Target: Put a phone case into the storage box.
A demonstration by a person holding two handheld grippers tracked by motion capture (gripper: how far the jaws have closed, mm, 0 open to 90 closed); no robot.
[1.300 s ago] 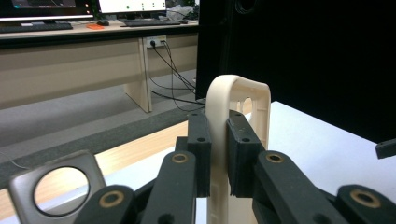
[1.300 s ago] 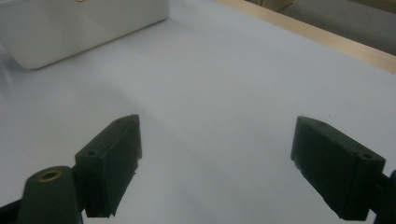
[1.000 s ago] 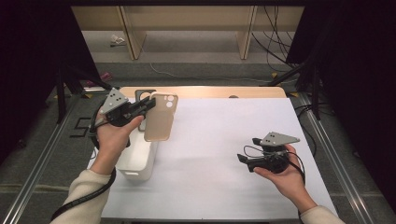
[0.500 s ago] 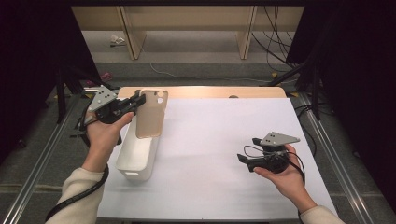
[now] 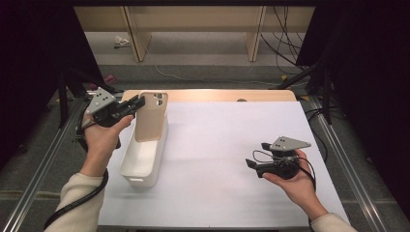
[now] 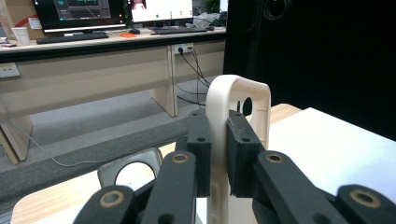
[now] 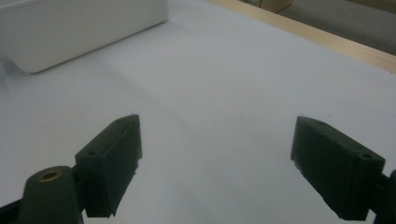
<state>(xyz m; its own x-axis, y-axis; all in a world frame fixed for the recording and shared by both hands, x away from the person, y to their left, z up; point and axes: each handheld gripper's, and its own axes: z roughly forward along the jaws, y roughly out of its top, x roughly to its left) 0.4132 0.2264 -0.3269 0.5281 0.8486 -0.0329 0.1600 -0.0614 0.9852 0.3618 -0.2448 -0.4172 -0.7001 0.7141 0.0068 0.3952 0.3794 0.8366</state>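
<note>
White paper covers most of the tabletop (image 5: 227, 159), its wooden far edge bare, with dark curtains at both sides and a grey floor and pale wooden furniture legs beyond. At the left of the high view, the left hand-held gripper (image 5: 137, 104) pinches a beige phone case (image 5: 151, 116) by one long edge, its two black jaws pressed flat against either side of the thin wall. The case hangs upright, camera cutout at the top, its lower end dipping into the far end of a white rectangular bin (image 5: 143, 159) that stands near the tabletop's left edge. In the left gripper view the phone case (image 6: 233, 116) rises between the jaws of the left hand-held gripper (image 6: 218, 154), and a desk with monitors and a keyboard stands in the background. A small black-rimmed object with a round opening lies on the wood just below the jaws; what it is cannot be told.

Well apart, at the lower right, the right hand-held gripper (image 5: 252, 166) rests in the person's palm just above the paper, pointing left. Its jaws stand spread wide with nothing between them, as the right gripper view (image 7: 215, 168) shows, the bin (image 7: 84, 28) in the far corner.
</note>
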